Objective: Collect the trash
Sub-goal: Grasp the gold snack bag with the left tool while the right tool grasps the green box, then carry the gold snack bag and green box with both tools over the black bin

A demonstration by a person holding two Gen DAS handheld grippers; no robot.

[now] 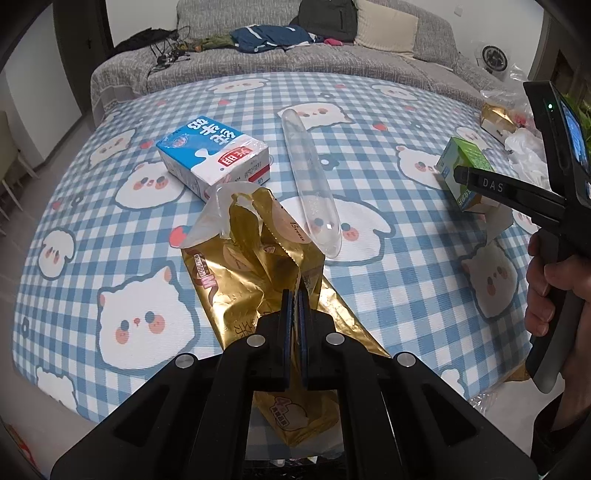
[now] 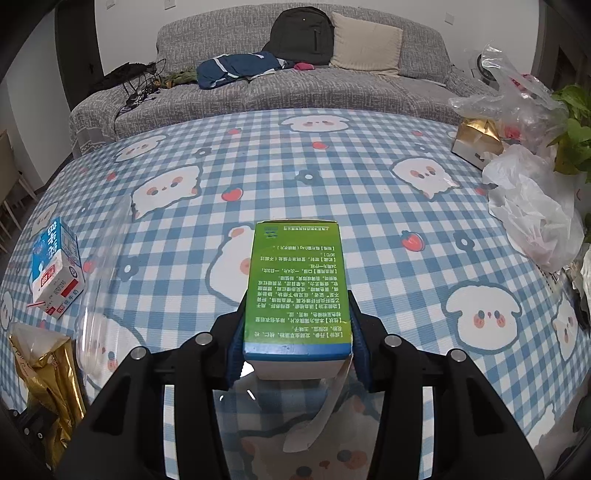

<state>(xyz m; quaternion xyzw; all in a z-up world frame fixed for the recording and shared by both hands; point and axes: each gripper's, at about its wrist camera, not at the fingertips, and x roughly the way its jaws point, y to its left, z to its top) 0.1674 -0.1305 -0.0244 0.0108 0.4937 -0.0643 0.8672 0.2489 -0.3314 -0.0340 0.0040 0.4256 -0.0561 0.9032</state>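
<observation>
My left gripper (image 1: 296, 295) is shut on the torn top of a gold foil bag (image 1: 258, 266) that lies on the checked tablecloth (image 1: 110, 229). My right gripper (image 2: 297, 325) is shut on a green carton box (image 2: 299, 284) and holds it just above the cloth; the box (image 1: 461, 166) and the right gripper (image 1: 458, 173) also show at the right of the left wrist view. A blue and white milk carton (image 1: 214, 155) lies left of centre; it also shows at the left of the right wrist view (image 2: 55, 269). A clear plastic tube (image 1: 310, 177) lies beside it.
A grey sofa (image 2: 295, 81) with clothes, a backpack (image 2: 301, 33) and a pillow stands behind the table. Plastic bags (image 2: 532, 206), a gold box (image 2: 476, 140) and a green plant (image 2: 572, 129) sit at the table's right edge.
</observation>
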